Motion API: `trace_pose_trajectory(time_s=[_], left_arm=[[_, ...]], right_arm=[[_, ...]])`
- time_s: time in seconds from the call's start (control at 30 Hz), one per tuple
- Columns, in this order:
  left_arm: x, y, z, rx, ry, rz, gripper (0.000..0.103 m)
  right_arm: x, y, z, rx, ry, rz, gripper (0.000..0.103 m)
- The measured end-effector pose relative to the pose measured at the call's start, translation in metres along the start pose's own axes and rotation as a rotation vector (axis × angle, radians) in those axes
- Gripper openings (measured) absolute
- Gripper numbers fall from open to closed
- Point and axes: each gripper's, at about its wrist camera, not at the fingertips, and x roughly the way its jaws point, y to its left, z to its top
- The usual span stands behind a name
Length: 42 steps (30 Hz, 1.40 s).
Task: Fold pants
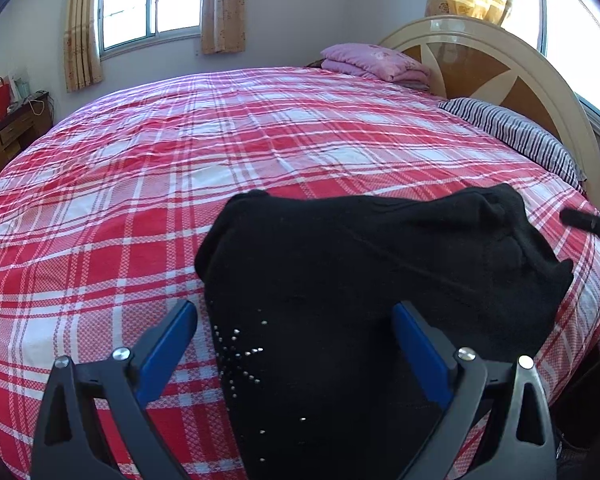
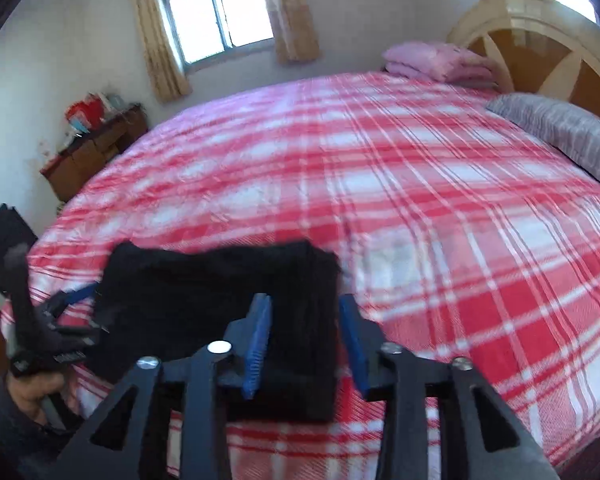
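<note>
The black pants (image 1: 360, 280) lie folded in a compact bundle near the front edge of the bed, with small metal studs on the near part. My left gripper (image 1: 294, 316) is open, its blue pads on either side of the near end of the pants. In the right wrist view the pants (image 2: 204, 280) show as a dark rectangle. My right gripper (image 2: 304, 308) is open with its blue pads straddling the right end of the bundle. The left gripper (image 2: 68, 304) shows at the left end of the pants, held by a hand.
The bed (image 1: 220, 140) has a red and white plaid sheet. A striped pillow (image 1: 516, 136) and a folded pink blanket (image 1: 376, 62) lie by the curved headboard (image 1: 496, 60). A wooden dresser (image 2: 96, 152) stands by the far wall under the window.
</note>
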Motion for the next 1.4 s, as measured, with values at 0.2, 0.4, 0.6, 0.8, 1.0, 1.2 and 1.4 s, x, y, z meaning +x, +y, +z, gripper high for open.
trace_pose_trajectory(time_s=[0.2,0.4,0.6,0.8,1.0,1.2,1.4], left_arm=[[-0.001,-0.006,0.0,0.033,-0.001,0.014,0.1],[0.001,0.001,-0.001,0.005,0.009,0.01,0.1],[-0.002,0.0,-0.001,0.009,0.014,0.015,0.1],[-0.002,0.004,-0.003,-0.001,0.018,0.013,0.1],[-0.003,0.004,-0.003,0.001,0.017,0.017,0.1],[-0.003,0.006,-0.005,-0.007,0.024,0.011,0.101],[-0.004,0.007,-0.006,-0.014,0.019,0.018,0.102]], right_arm=[[0.044,0.035,0.014,-0.066,0.045,0.099,0.059],[0.082,0.017,0.002,-0.112,0.14,0.011,0.059],[0.079,0.013,0.001,-0.101,0.134,0.021,0.059],[0.049,0.064,-0.007,-0.242,0.035,-0.019,0.059],[0.064,0.094,-0.036,-0.361,0.109,0.009,0.059],[0.068,0.084,-0.042,-0.37,0.153,0.019,0.059],[0.039,0.058,-0.006,-0.242,0.043,0.065,0.059]])
